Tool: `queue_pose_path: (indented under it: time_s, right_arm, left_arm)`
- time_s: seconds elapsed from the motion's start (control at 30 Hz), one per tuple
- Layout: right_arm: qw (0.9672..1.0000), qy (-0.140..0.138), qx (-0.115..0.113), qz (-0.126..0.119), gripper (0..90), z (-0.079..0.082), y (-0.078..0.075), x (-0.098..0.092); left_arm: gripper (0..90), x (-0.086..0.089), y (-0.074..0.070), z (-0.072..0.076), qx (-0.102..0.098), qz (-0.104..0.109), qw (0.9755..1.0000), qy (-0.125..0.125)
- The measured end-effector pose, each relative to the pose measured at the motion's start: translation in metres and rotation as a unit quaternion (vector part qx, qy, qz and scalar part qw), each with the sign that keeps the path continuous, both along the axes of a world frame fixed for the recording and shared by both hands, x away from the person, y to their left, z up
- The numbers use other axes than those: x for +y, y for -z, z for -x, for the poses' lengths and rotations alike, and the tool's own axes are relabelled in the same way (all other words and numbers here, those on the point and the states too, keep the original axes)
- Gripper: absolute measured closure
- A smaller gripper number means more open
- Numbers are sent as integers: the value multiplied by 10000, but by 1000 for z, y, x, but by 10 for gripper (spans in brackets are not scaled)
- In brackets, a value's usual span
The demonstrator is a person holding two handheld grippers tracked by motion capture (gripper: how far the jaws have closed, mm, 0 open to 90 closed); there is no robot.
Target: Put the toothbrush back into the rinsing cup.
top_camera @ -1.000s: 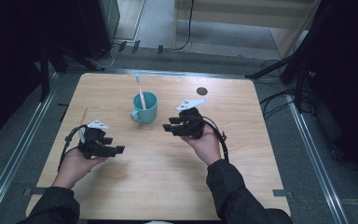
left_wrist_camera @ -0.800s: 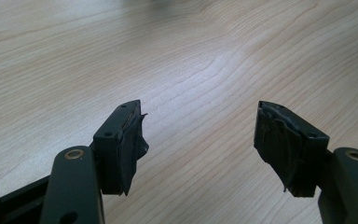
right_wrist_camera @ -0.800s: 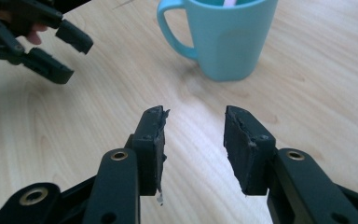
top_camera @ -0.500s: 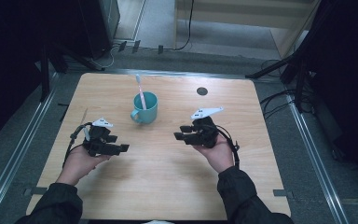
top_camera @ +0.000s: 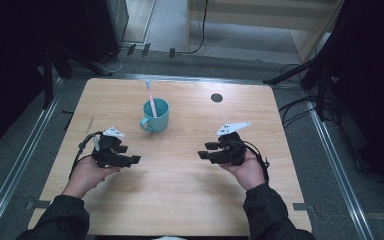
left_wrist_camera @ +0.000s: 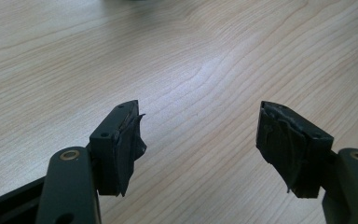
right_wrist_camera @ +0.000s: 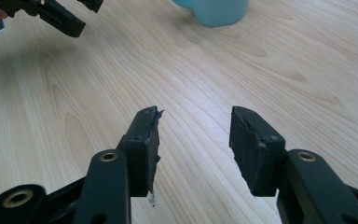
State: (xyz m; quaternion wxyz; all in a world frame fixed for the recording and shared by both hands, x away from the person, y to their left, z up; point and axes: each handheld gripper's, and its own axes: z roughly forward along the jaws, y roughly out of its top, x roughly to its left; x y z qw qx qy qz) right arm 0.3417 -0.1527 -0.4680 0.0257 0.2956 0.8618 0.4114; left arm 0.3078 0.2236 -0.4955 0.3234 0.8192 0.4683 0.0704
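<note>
A: Where's the mug (top_camera: 156, 114)?
B: Far half of the table (top_camera: 190, 195), left of centre — upright, handle toward the person, a pink toothbrush (top_camera: 150, 97) standing in it, leaning against the rim.

A: Grippers?
B: Left gripper (top_camera: 133, 159) released, jaws wide, nothing between them. The right gripper (top_camera: 203, 151) has just been opening its jaws; they stand wide and empty. Both hover over bare wood, well short of the mug.

A: How will it handle?
B: Mug looks rigid with a smooth wall — probably slippery and not heavy. I'd pinch the rim or the handle, not the round body. The toothbrush is light, stiff and thin; take the shaft above the rim. A careless nudge could tip the mug.
</note>
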Motion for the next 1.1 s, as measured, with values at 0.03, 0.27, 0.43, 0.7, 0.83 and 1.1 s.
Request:
queue_pose_path:
  time_s: [0.03, 0.27, 0.43, 0.7, 0.83, 1.1]
  right_arm:
    - [10000, 31, 26, 4, 514, 1, -1, -2]
    - [9998, 180, 83, 20, 503, -6, 1, -7]
    - [9996, 270, 63, -37, 504, -11, 1, -9]
    - [9990, 418, 142, -76, 503, -15, 3, -13]
    - [9987, 478, 183, -78, 503, -16, 3, -14]
    - [9988, 459, 188, -20, 503, -15, 4, -12]
  left_arm:
    - [306, 0, 0, 0, 13, 1, 10000, 11]
    - [303, -10, 1, 3, 39, 45, 9998, 170]
    - [301, -14, 3, 4, 70, -1, 9998, 199]
    - [299, -12, 3, 4, 80, 26, 9998, 152]
    - [298, -12, 3, 4, 81, 19, 9999, 132]
    - [295, -12, 4, 3, 104, 9, 9999, 131]
